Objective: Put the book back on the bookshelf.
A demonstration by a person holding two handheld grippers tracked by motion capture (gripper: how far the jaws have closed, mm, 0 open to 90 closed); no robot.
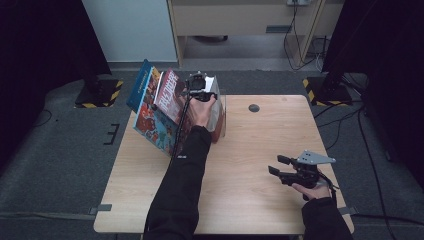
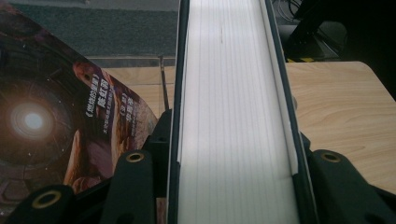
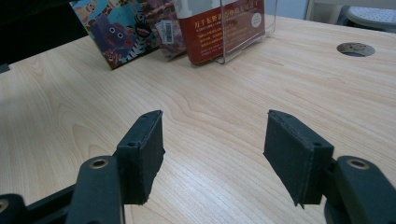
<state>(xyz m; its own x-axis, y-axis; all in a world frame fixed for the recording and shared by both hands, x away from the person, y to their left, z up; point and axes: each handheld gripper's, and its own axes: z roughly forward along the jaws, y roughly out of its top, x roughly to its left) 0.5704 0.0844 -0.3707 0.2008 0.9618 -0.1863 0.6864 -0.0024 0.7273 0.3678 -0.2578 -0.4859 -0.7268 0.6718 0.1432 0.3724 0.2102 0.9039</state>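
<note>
A thick book (image 2: pixel 233 116) with white page edges and dark covers stands upright between the jaws of my left gripper (image 2: pixel 233 158), which press on both covers. From above, the left gripper (image 1: pixel 200 89) sits on top of that book (image 1: pixel 216 107) at the table's far side, inside a clear stand (image 3: pixel 254 44). The book's red cover (image 3: pixel 219 28) faces the right gripper view. My right gripper (image 1: pixel 276 165) hovers near the front right of the table, open with nothing between its pads (image 3: pixel 212 149).
Several books lean left of the stand: a colourful picture book (image 1: pixel 150 120), a red and white one (image 1: pixel 170 92), and a dark cover with a glowing disc (image 2: pixel 51 126). A round hole (image 1: pixel 254 107) marks the wooden table (image 1: pixel 250 145).
</note>
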